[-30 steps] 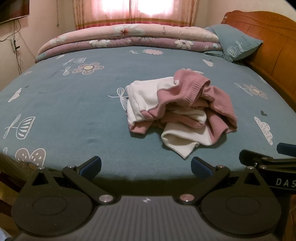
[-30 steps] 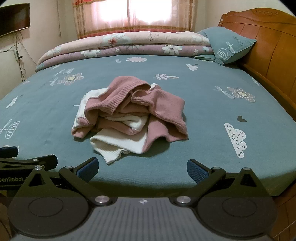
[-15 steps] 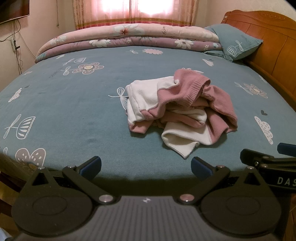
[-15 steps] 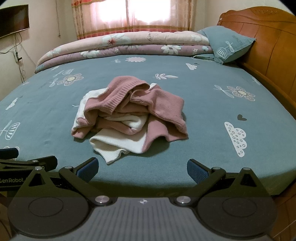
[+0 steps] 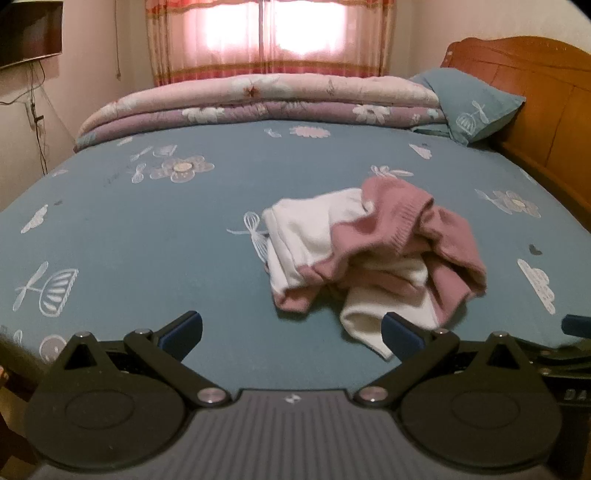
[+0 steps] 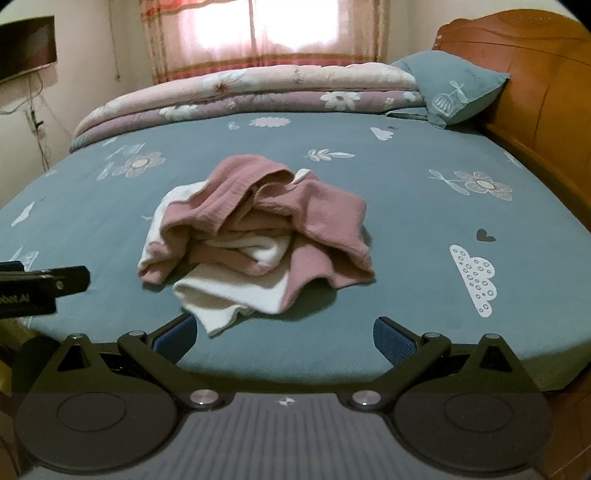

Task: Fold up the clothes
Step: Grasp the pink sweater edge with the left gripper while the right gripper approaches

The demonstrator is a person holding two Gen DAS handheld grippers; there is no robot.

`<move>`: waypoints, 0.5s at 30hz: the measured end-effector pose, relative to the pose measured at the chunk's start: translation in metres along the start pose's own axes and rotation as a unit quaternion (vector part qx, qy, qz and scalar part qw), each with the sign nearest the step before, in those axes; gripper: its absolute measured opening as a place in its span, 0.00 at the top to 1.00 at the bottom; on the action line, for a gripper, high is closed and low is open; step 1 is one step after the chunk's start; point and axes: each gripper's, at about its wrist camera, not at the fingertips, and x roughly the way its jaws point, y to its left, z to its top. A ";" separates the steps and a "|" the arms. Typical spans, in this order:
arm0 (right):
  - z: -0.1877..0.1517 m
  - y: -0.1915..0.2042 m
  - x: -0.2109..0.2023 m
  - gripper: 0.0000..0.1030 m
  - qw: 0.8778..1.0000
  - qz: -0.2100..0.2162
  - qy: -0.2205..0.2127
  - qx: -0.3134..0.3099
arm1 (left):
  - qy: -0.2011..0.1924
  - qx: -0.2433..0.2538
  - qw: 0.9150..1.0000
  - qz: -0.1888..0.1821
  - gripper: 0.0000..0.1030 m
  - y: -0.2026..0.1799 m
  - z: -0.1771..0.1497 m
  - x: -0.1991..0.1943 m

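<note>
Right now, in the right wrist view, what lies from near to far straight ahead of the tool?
Right tool, open → bare blue sheet → crumpled pink and white sweater → folded floral quilt → curtained window.

Crumpled pink-and-white knit sweater (image 5: 373, 258) (image 6: 258, 236) lies on the teal printed bedsheet (image 5: 147, 236) (image 6: 424, 229), near the front edge of the bed, ahead of my tools. My left gripper (image 5: 291, 334) sits at that front edge, fingers spread wide, sweater ahead and to its right; one white corner reaches just before its right fingertip. My right gripper (image 6: 284, 334) is right of the left one, also spread, sweater ahead and slightly left. Folded floral quilt (image 5: 266, 99) (image 6: 251, 92) runs along the far side of the bed. Teal pillow (image 5: 469, 107) (image 6: 454, 92) at the quilt's right end, against the wooden headboard (image 5: 535, 99) (image 6: 532, 74) on the right.
</note>
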 end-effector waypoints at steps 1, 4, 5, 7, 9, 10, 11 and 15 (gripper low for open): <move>0.000 -0.003 0.002 0.00 1.000 0.001 -0.001 0.005 | -0.004 0.000 1.000 0.000 0.01 0.002 0.002 0.002; 0.001 -0.012 0.014 0.00 1.000 0.004 -0.002 0.017 | -0.010 -0.015 1.000 -0.024 0.01 0.009 0.005 0.014; 0.001 -0.015 0.019 0.00 1.000 0.004 0.000 0.020 | -0.011 -0.023 0.999 -0.034 0.01 0.012 0.006 0.018; 0.001 -0.019 0.030 0.00 1.000 0.005 0.005 0.024 | -0.016 -0.038 0.998 -0.052 0.01 0.016 0.007 0.026; -0.001 -0.021 0.043 0.00 1.000 0.008 0.014 0.023 | -0.024 -0.049 0.997 -0.062 0.01 0.019 0.008 0.032; -0.002 -0.021 0.049 0.00 1.000 0.010 0.018 0.021 | -0.028 -0.055 0.996 -0.068 0.01 0.020 0.008 0.035; -0.003 -0.021 0.054 0.00 1.000 0.011 0.021 0.018 | -0.035 -0.056 0.995 -0.070 0.01 0.020 0.008 0.038; -0.008 -0.023 0.071 0.00 0.999 0.028 0.023 0.021 | -0.044 -0.035 0.994 -0.092 0.01 0.014 0.012 0.049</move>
